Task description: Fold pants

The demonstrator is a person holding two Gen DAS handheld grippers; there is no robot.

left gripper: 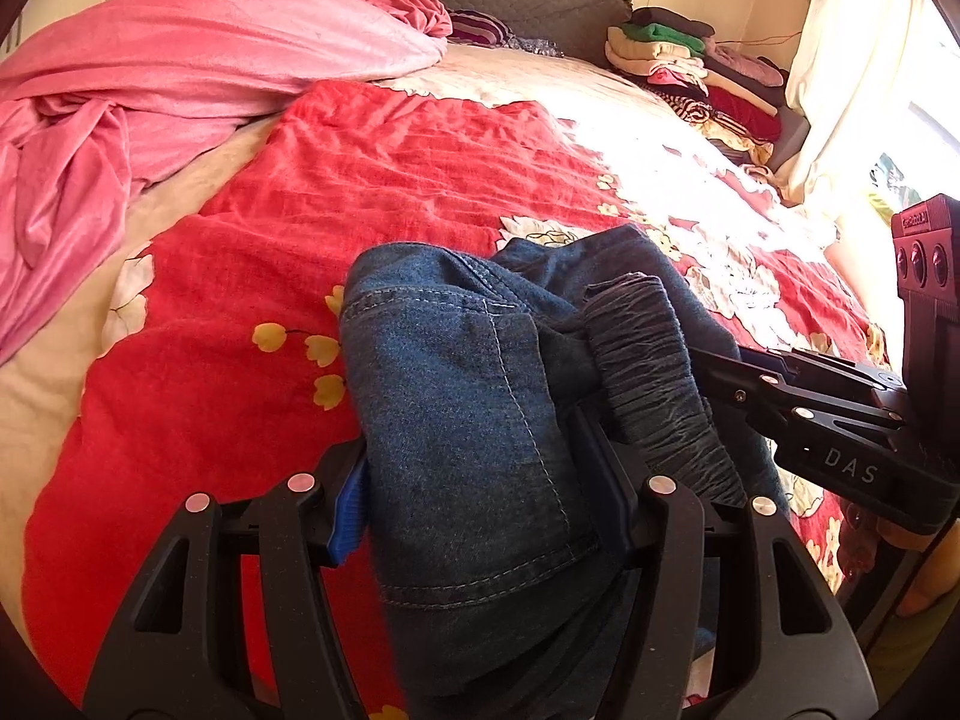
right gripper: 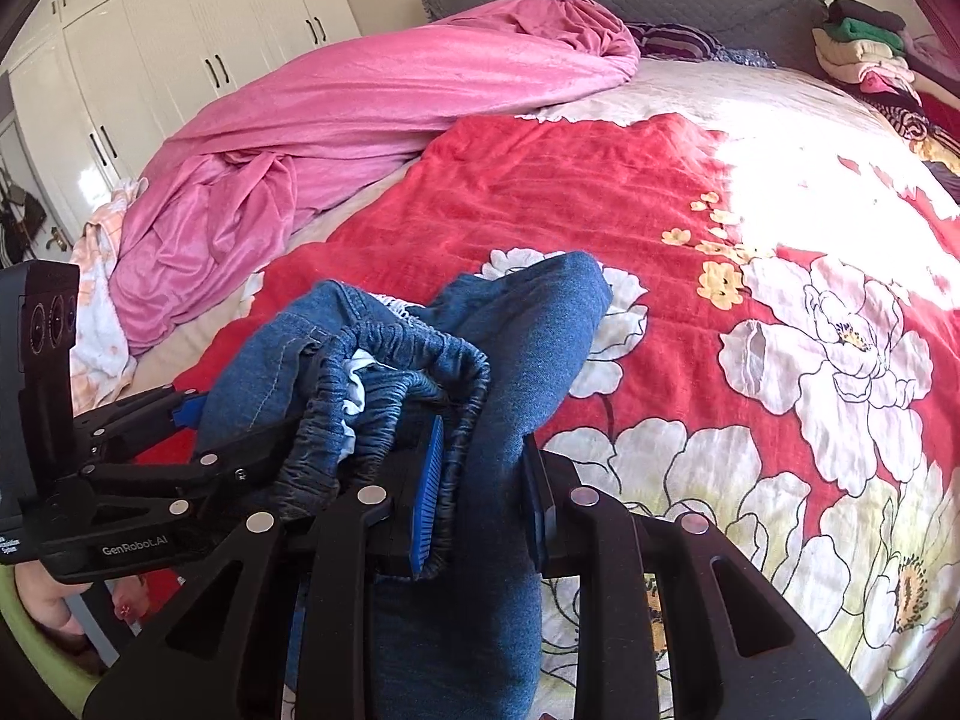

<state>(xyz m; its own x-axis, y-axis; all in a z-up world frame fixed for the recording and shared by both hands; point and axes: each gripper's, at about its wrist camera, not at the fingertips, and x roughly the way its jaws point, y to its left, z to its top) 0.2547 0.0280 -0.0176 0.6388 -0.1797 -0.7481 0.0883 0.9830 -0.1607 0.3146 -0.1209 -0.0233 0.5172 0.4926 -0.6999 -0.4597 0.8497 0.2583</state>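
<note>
Left gripper (left gripper: 486, 480) angled downward, jaws spread fairly wide and clamped on a thick fold of the pants (left gripper: 468, 420), blue pads (left gripper: 348, 504) pressed into denim. Right gripper (right gripper: 480, 492) tilted down too, jaws much narrower, pinching the gathered waistband between blue pads (right gripper: 427, 492). Both close together, nearly side by side. Bare fingers (right gripper: 42, 606) wrapped around the left handle, probably a firm grasp, though half hidden
</note>
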